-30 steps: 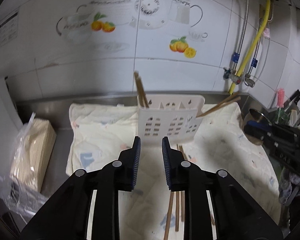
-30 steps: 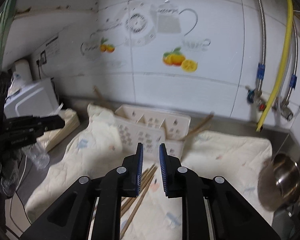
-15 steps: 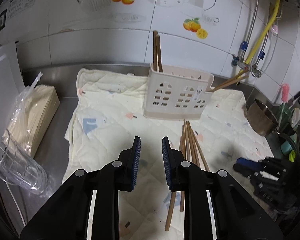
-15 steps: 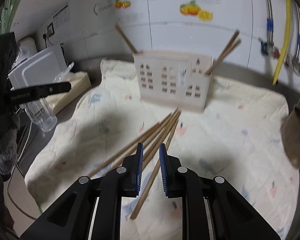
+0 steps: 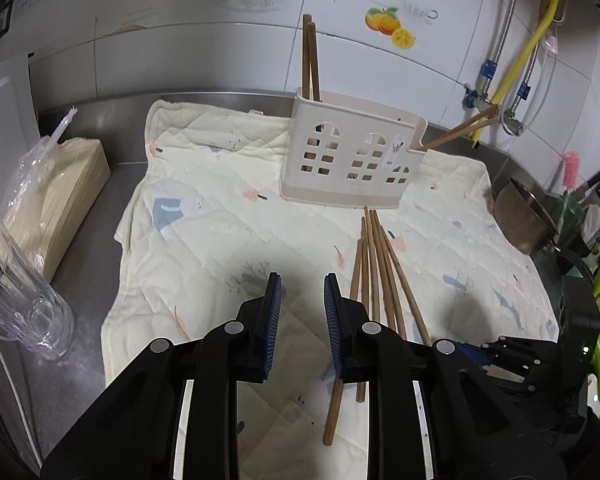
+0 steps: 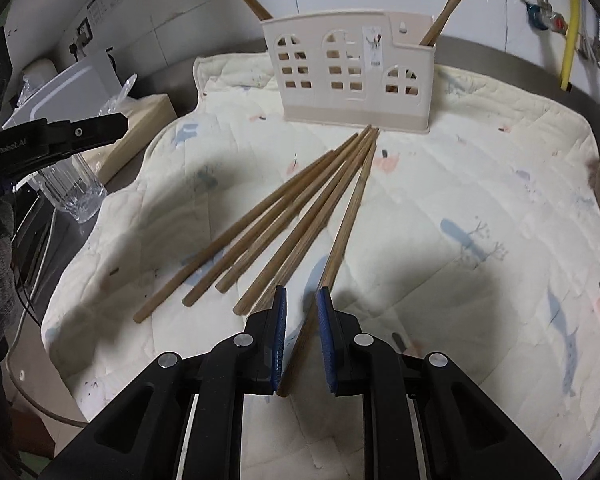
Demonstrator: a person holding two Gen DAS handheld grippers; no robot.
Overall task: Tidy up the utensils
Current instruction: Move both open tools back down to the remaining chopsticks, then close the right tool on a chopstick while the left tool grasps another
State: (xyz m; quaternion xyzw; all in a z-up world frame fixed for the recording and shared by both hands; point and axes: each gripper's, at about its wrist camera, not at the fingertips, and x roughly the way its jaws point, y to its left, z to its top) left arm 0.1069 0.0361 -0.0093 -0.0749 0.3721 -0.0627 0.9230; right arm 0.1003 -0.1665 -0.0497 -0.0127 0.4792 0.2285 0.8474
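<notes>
A cream utensil holder (image 5: 350, 160) (image 6: 350, 78) stands on a quilted cloth (image 5: 220, 220) (image 6: 460, 200), with chopsticks upright at its left end (image 5: 310, 60) and leaning out at its right end (image 5: 458, 130). Several wooden chopsticks (image 5: 376, 264) (image 6: 300, 216) lie fanned on the cloth in front of it. My left gripper (image 5: 299, 284) is open and empty, just left of the chopsticks. My right gripper (image 6: 301, 298) is open, low over the cloth, its jaws straddling the near end of the rightmost chopstick (image 6: 348, 224).
A clear glass (image 5: 24, 312) (image 6: 70, 186) and a stack of paper napkins in plastic (image 5: 48, 200) stand left of the cloth. A metal pot (image 5: 524, 216) is at the right. Pipes (image 5: 512, 68) run up the tiled wall.
Both grippers drew back from the holder and tilted down. The right one dropped low over the loose chopsticks, with one now between its jaws.
</notes>
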